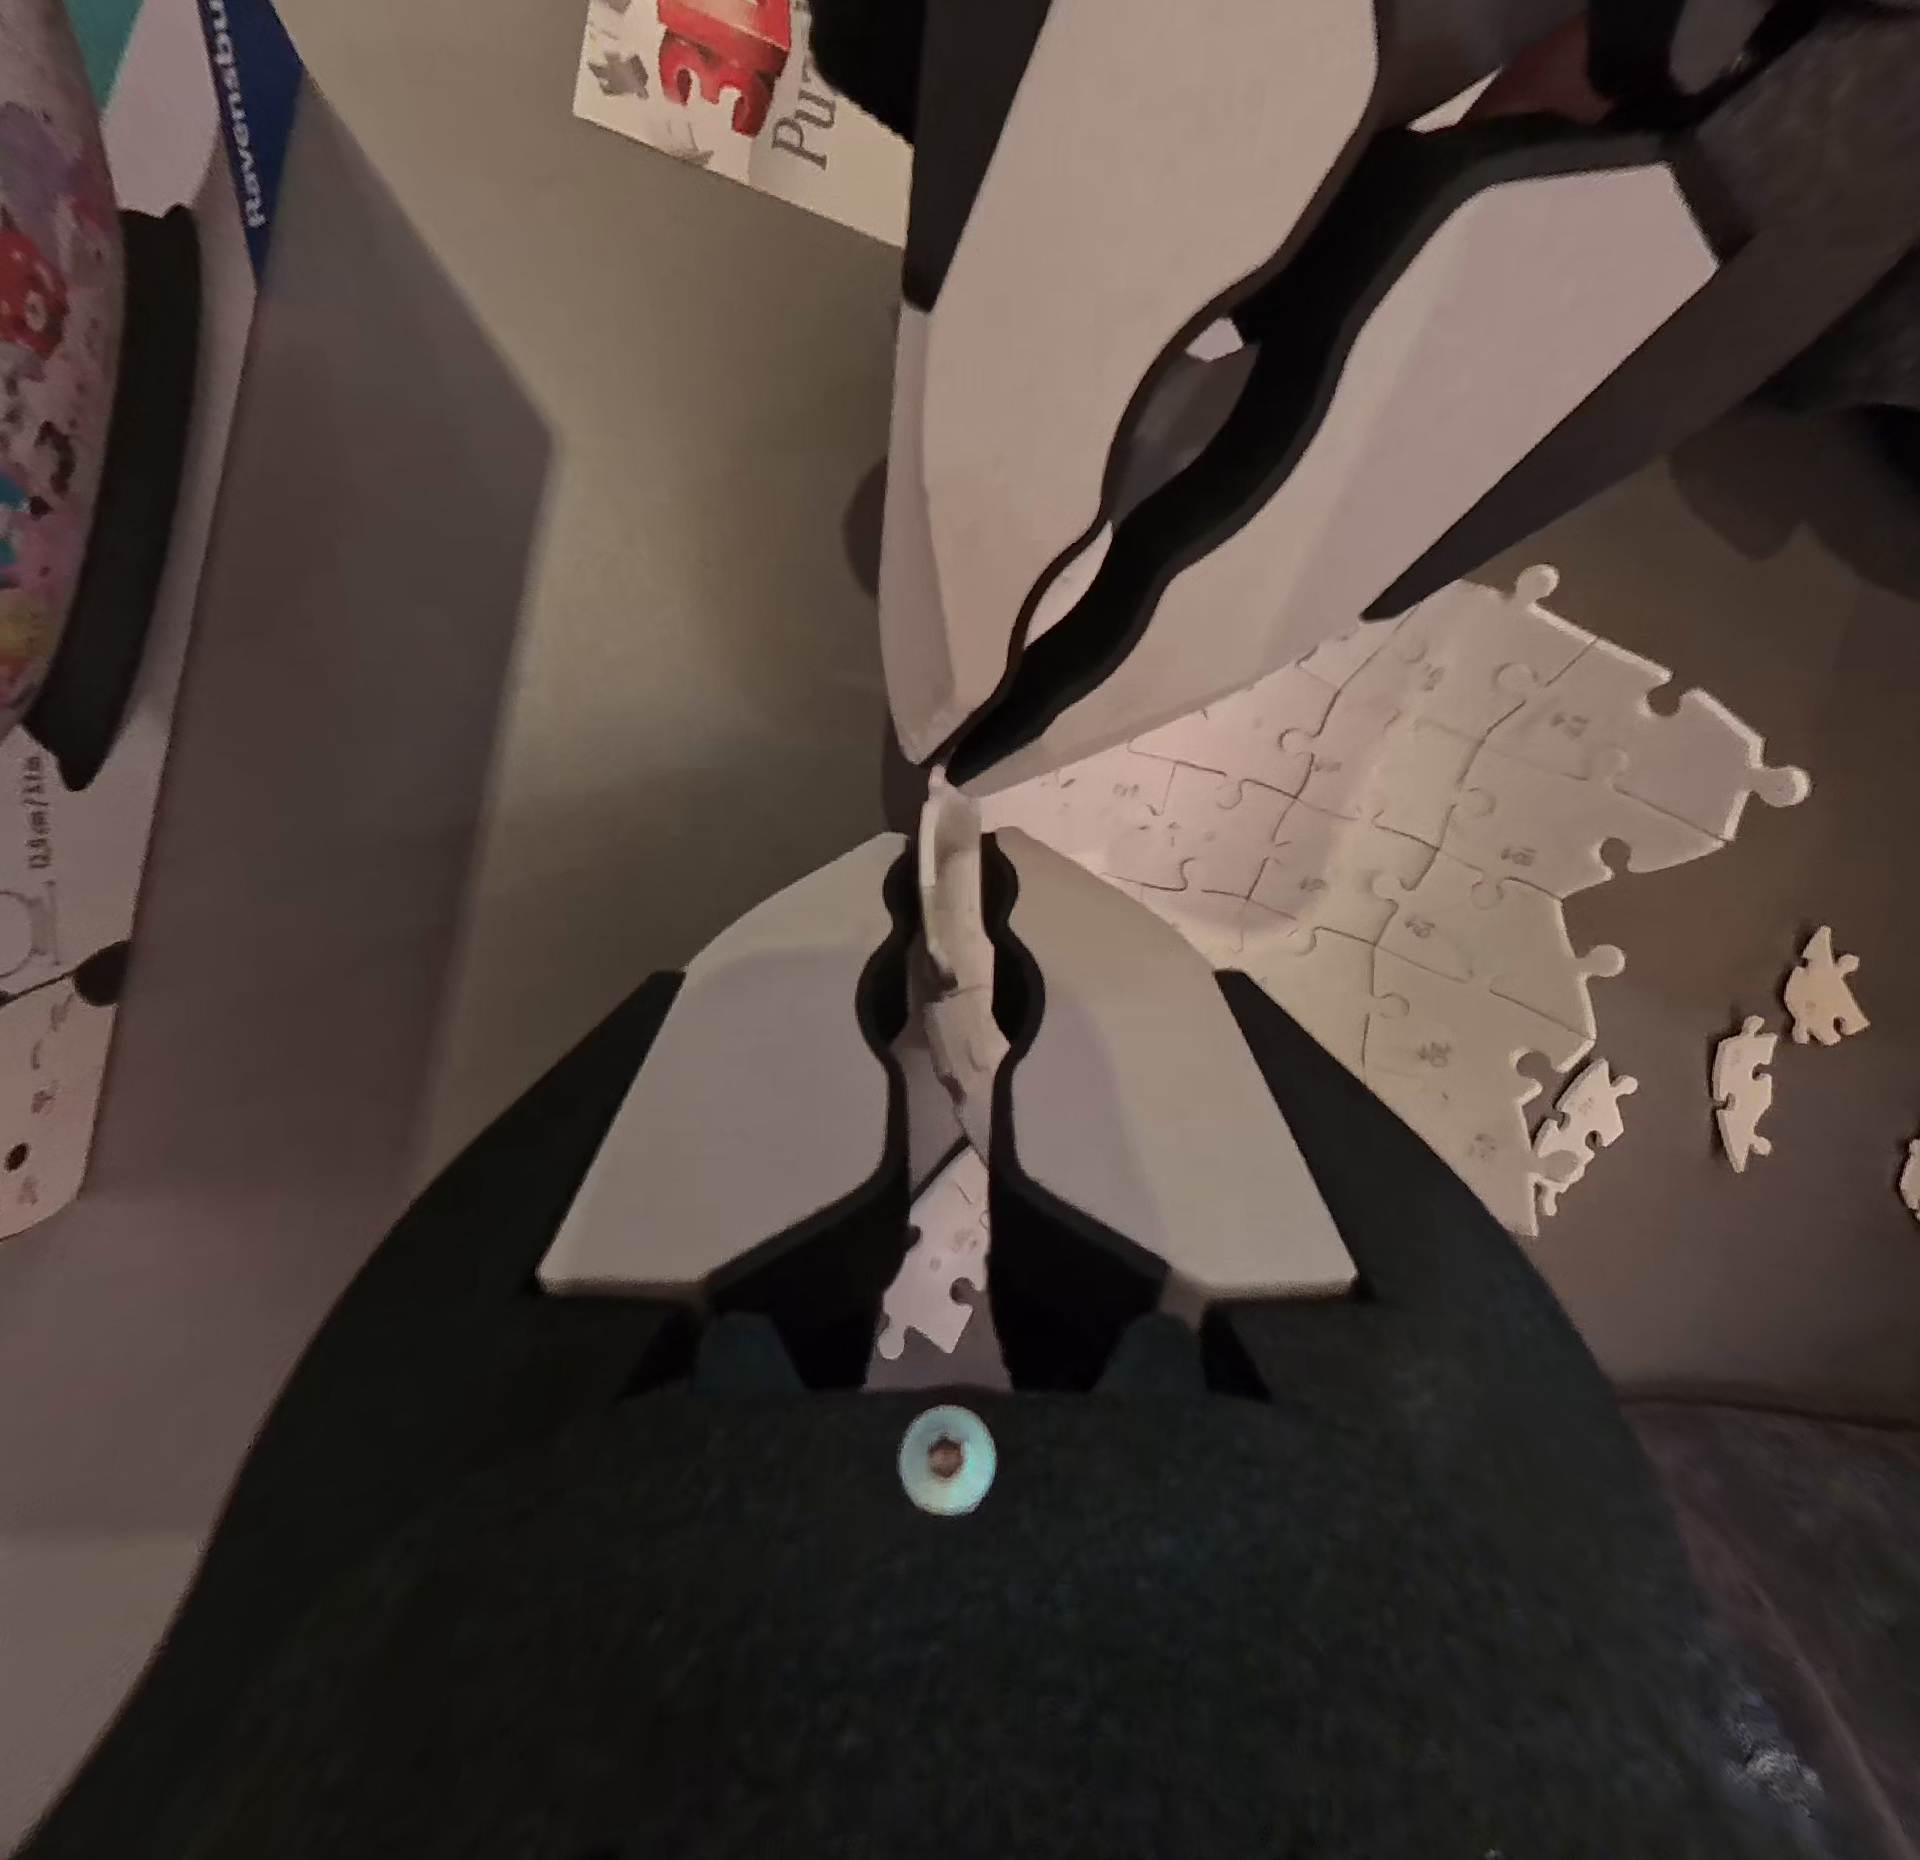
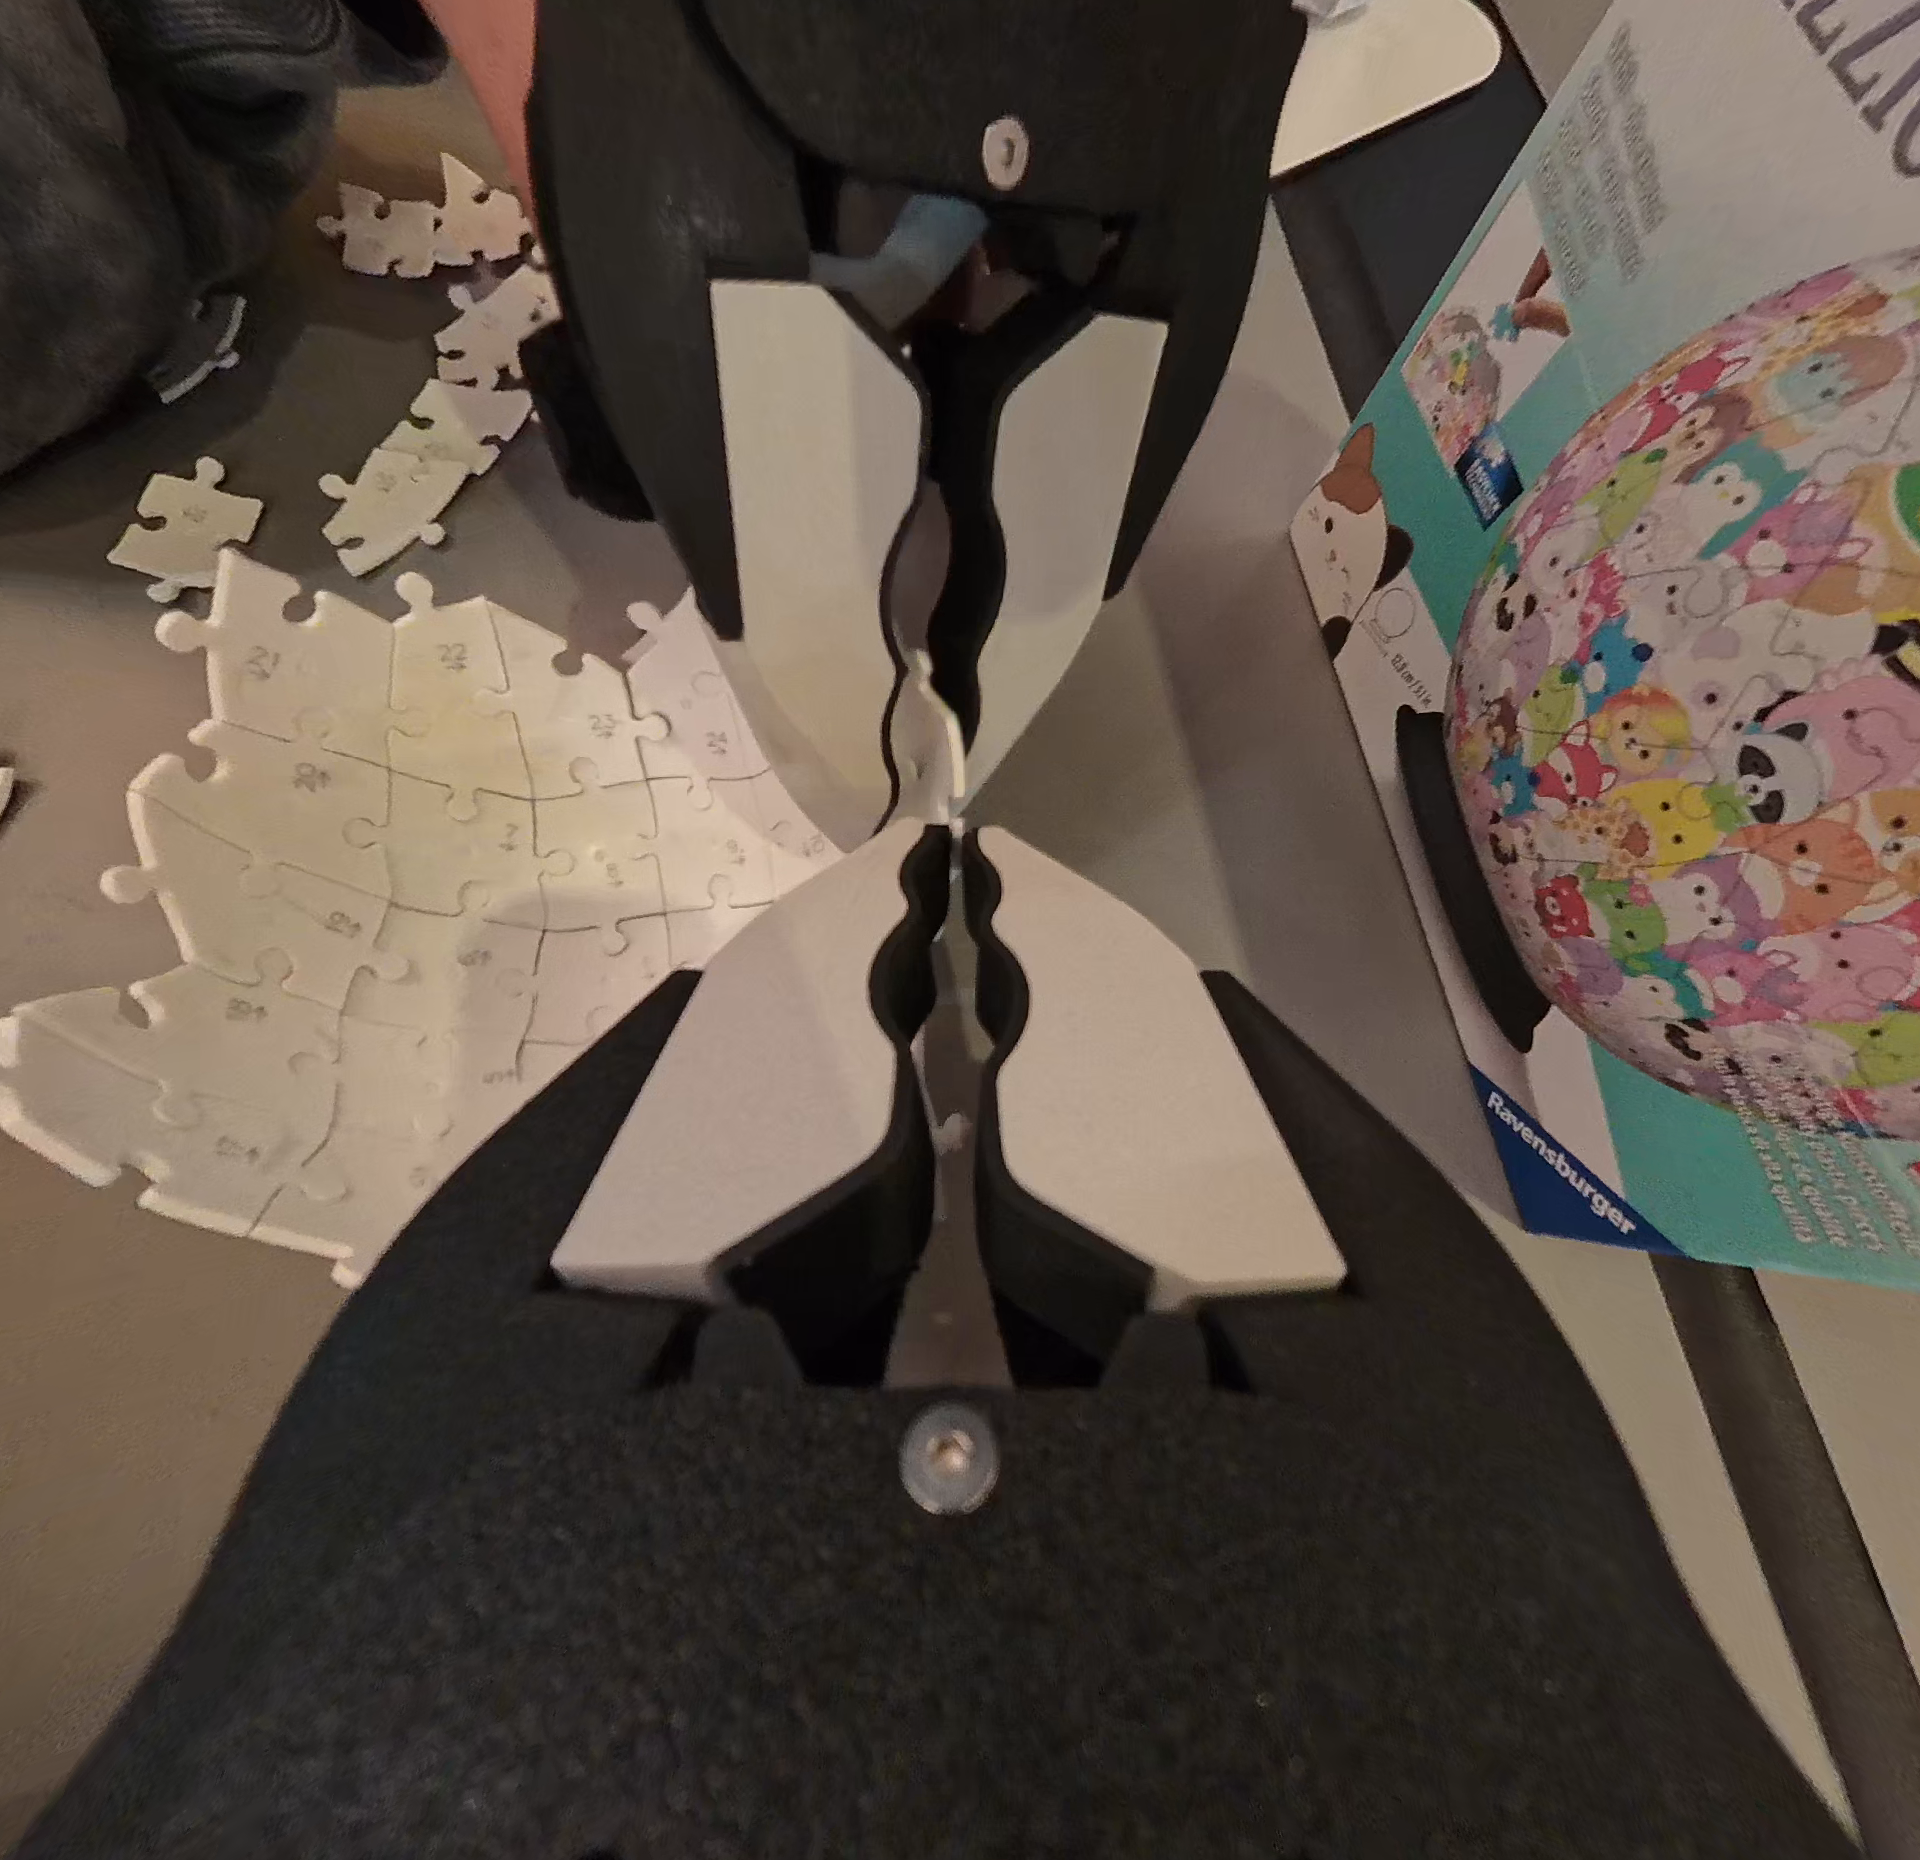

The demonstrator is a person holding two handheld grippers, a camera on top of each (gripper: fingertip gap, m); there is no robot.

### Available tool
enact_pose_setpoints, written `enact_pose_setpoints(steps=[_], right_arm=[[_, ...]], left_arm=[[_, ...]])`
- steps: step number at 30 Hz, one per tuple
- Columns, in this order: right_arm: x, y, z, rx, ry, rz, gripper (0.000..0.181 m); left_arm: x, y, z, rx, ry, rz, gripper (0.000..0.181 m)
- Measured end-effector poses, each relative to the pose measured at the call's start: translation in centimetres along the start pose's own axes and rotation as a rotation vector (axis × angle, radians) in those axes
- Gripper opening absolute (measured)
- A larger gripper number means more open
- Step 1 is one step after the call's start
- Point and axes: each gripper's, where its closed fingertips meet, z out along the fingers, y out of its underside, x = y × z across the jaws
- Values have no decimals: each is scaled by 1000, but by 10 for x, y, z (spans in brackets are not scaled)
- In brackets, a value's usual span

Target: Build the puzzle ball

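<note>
My left camera sits just behind my left gripper and looks forward along it, tilted down at the grey surface, very near. My right camera rides behind my right gripper the same way, facing the opposite direction (the two grippers meet tip to tip). Both views share the white piece pinched between them, the joined puzzle sheet and the puzzle box, which lies at far left in the left view and at right in the other.
</note>
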Motion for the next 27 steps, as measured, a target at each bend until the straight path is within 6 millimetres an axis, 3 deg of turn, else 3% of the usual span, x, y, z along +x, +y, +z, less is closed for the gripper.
enact_pose_setpoints(steps=[17, 22, 27], right_arm=[[-3, 6, -9, -53, -11, -19, 10], [-6, 22, 0, -161, -69, 8, 16], [-13, 18, 6, -157, -203, 62, 16]], left_arm=[[1, 4, -1, -87, -79, 17, 4], [2, 5, -1, -89, -71, 16, 4], [1, 2, -3, -64, -60, 4, 4]])
